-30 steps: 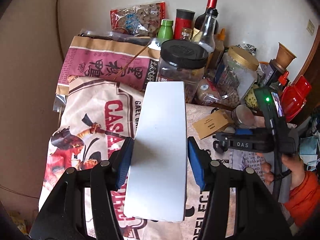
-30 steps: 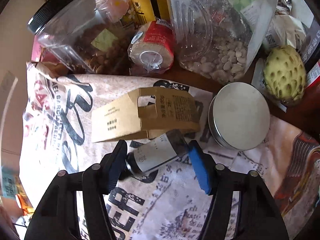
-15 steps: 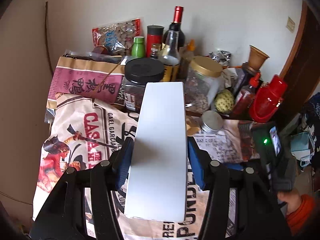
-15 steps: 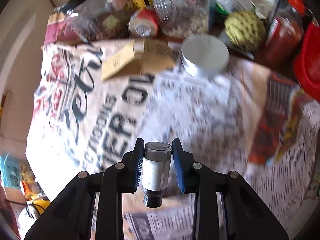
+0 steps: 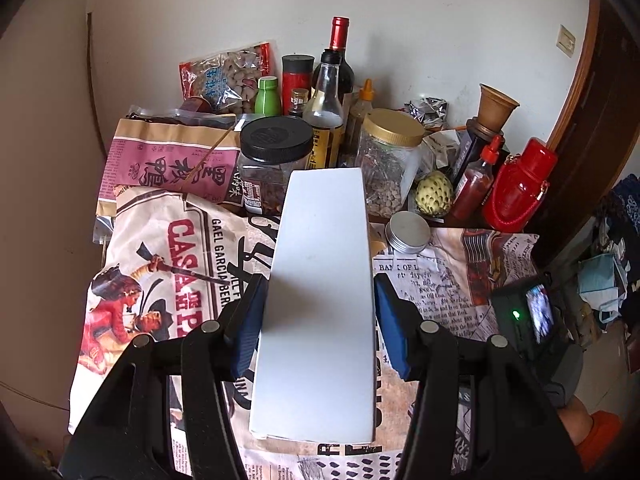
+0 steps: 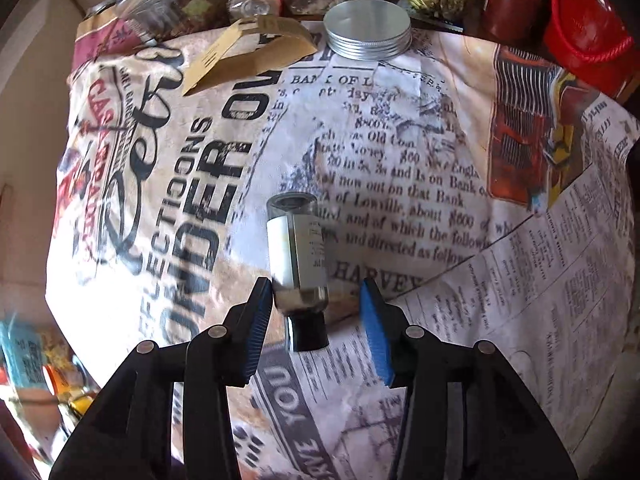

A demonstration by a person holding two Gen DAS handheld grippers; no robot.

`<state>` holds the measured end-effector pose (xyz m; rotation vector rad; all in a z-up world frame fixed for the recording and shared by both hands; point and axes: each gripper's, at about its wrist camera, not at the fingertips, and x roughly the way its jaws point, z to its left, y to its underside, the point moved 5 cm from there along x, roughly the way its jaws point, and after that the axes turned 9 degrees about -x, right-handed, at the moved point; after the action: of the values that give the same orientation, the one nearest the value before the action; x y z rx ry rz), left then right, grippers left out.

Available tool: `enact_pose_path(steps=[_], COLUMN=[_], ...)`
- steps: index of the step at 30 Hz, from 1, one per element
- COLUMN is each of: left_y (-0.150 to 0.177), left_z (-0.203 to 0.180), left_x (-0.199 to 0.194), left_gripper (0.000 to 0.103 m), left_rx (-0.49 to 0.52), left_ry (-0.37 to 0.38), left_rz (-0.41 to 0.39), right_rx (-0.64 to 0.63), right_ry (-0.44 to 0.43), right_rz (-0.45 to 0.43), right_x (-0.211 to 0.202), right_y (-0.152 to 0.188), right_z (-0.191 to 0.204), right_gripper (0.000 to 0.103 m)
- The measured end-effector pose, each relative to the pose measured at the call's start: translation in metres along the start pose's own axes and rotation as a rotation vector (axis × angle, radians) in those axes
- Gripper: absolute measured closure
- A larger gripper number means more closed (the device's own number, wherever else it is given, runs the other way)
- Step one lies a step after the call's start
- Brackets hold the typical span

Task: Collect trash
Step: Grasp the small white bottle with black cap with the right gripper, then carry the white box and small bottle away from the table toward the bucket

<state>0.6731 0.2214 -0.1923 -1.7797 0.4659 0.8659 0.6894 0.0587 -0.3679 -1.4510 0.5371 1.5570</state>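
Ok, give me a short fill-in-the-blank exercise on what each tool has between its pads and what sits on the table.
1. The left tool is shut on a plain ____ box.
2. The small glass bottle between the opening pads of the right tool has a ____ cap.
3. The flat round tin near the brown cardboard box has a ____ lid.
4. The tall jar behind the white box has a ____ lid.

Missing words: white; black; silver; black
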Motion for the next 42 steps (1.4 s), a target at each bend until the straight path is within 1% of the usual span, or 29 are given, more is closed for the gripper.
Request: enact_pose_path(steps=[2,3,4,5,6,9,12,17,20,23,29,34,37,42], left_y=[0.002,0.003,0.004,0.005,0.006,0.006,0.006,0.006,0.012,0.026,0.059,0.085,0.098,0.119], left_z=[0.0,-0.001,-0.001,-0.001,-0.001,-0.002,-0.007,-0.028,-0.047,-0.069,-0.103,-0.121,-0.126,-0.122], left_x=[-0.001,-0.001,-0.002,-0.002,-0.002,-0.006,-0.013,-0.035,-0.059,-0.09,-0.149,-0.195,-0.221,-0.263], left_gripper=[0.05,0.05,0.05,0.05,0.05,0.051,0.051,0.051,0.051,0.051,0.051,0.051,0.051,0.051], left_rx=[0.004,0.005,0.007,0.011,0.013,0.021,0.027,0.019,-0.001,-0.019,-0.049,-0.047,-0.039,-0.022], left_ry=[0.003,0.005,0.008,0.008,0.008,0.008,0.007,0.022,0.033,0.037,0.021,0.017,0.041,0.091], left_rz=[0.004,0.006,0.007,0.01,0.012,0.01,-0.004,-0.033,-0.064,-0.109,-0.176,-0.222,-0.236,-0.261], right_rx=[-0.01,-0.017,-0.022,-0.033,-0.043,-0.047,-0.046,-0.035,-0.059,-0.096,-0.155,-0.168,-0.16,-0.138], right_ry=[0.016,0.018,0.018,0.034,0.038,0.034,0.023,0.0,0.004,0.016,0.022,0.035,0.03,0.054], right_rz=[-0.011,-0.017,-0.02,-0.022,-0.02,-0.034,-0.079,-0.184,-0.259,-0.353,-0.5,-0.591,-0.638,-0.703], right_x=[0.003,0.004,0.007,0.008,0.011,0.011,-0.009,-0.067,-0.117,-0.174,-0.256,-0.303,-0.323,-0.349], right_y=[-0.007,-0.011,-0.014,-0.017,-0.02,-0.021,-0.014,0.002,0.019,0.039,0.085,0.116,0.136,0.172], right_z=[0.004,0.008,0.012,0.016,0.021,0.03,0.034,0.024,0.008,-0.004,-0.01,-0.007,-0.001,0.018], right_gripper=[0.062,0.063,0.066,0.074,0.076,0.077,0.077,0.077,0.077,0.077,0.077,0.077,0.077,0.077])
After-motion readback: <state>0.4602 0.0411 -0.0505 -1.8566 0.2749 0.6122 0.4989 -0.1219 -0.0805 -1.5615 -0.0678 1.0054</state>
